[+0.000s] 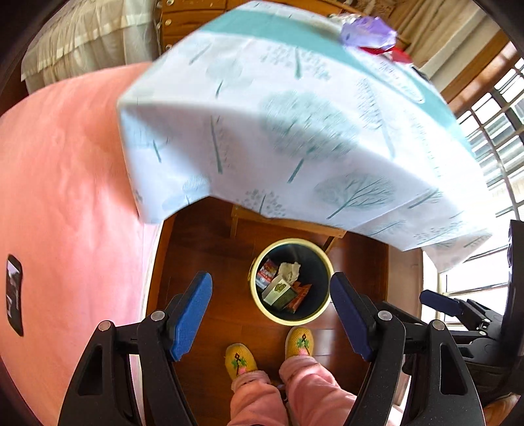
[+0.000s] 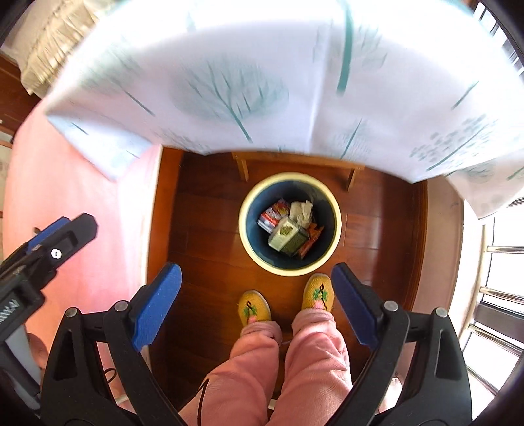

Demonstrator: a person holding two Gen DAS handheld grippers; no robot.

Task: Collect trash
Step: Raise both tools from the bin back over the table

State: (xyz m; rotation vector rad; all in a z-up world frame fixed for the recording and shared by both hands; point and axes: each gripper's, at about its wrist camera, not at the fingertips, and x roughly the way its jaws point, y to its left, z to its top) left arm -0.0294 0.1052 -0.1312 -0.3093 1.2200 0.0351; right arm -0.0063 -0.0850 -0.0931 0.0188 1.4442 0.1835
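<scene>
A round bin (image 1: 327, 296) with a cream rim and dark inside stands on the wooden floor under the table's front edge. It also shows in the right wrist view (image 2: 327, 244). It holds a small green-and-white box (image 2: 285, 236), a red-and-white packet (image 2: 271, 214), crumpled paper (image 2: 300, 210) and an orange wrapper. My left gripper (image 1: 271, 296) is open and empty, high above the floor just near the bin. My right gripper (image 2: 257, 288) is open and empty above the floor in front of the bin. A purple wrapper (image 1: 366, 32) and a red piece (image 1: 394, 54) lie on the table's far side.
A table with a white tree-print cloth (image 1: 278, 131) overhangs the bin. A pink bed (image 1: 65, 183) is at the left. Windows (image 1: 494, 131) are at the right. The person's feet in yellow slippers (image 2: 285, 300) stand just in front of the bin.
</scene>
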